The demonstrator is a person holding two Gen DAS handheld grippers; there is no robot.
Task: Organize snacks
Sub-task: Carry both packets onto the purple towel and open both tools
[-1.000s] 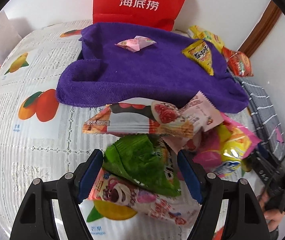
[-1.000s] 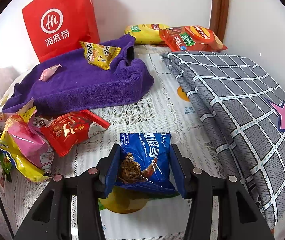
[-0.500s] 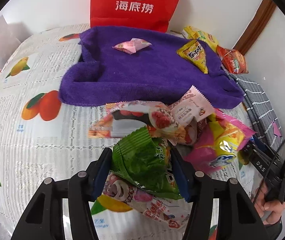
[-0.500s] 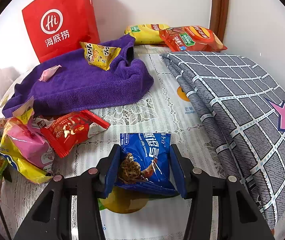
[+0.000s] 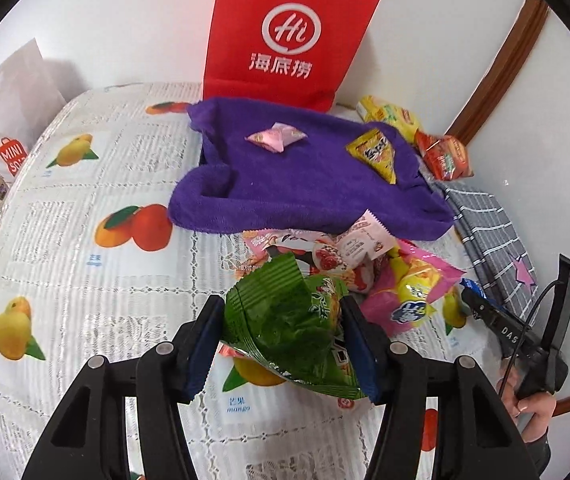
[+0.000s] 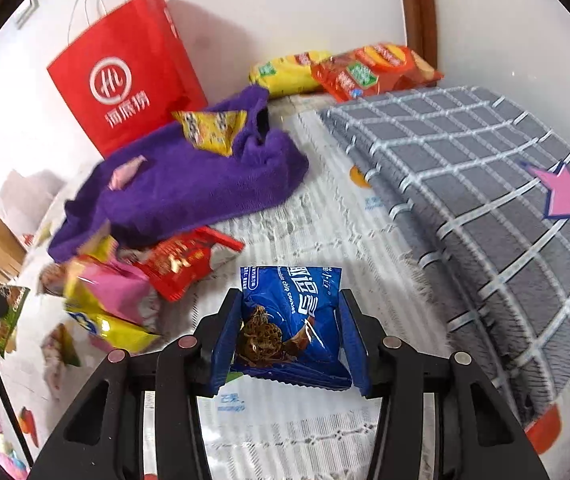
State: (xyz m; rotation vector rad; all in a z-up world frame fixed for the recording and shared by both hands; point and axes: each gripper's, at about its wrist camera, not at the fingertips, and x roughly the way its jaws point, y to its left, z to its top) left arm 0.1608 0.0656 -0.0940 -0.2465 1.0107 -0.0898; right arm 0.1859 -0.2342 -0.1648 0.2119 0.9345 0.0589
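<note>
Gripping crinkly foil: left gripper (image 5: 283, 346) green packet (image 5: 293, 332), right gripper (image 6: 291, 344) blue packet (image 6: 291, 316).

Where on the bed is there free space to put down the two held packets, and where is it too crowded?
Free: the fruit-print cover left of the purple towel, and the strip between the towel and the grey checked blanket. The towel's middle is also mostly bare. Crowded: the snack pile at the towel's near edge, and the far corner by the chip bags.
</note>
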